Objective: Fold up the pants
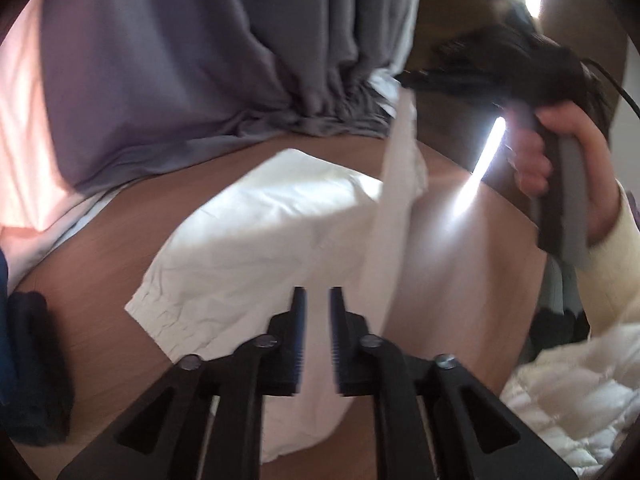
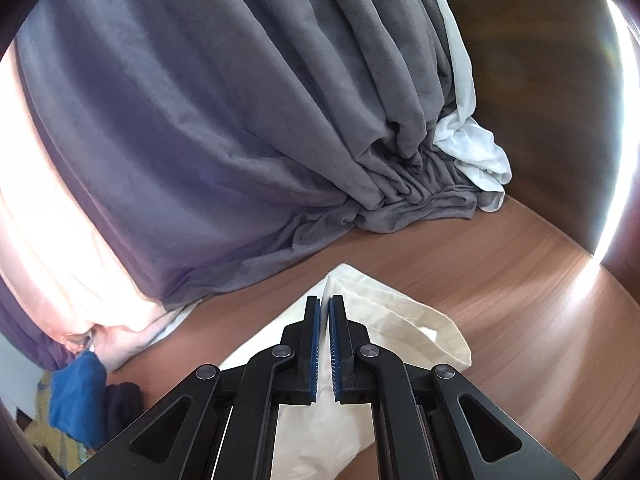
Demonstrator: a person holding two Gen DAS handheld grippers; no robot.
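Observation:
White pants [image 1: 260,220] lie folded over on a brown wooden table [image 1: 460,280]. My left gripper [image 1: 318,292] hovers over their near part with a clear gap between its blue pads and nothing pinched. My right gripper [image 1: 404,78], held by a hand [image 1: 560,152] at the upper right, lifts a strip of the white cloth that hangs from its tips down to the pants. In the right wrist view the right gripper [image 2: 325,300] has its jaws nearly together, and the pants [image 2: 400,320] rise in a peak to their tips above the table [image 2: 500,260].
A grey curtain [image 2: 200,120] hangs behind the table and bunches on it, with a white cloth [image 2: 472,148] beside it. Blue fabric [image 2: 76,392] and a dark garment [image 1: 36,360] sit at the left edge. A white quilted sleeve [image 1: 580,400] is at the lower right.

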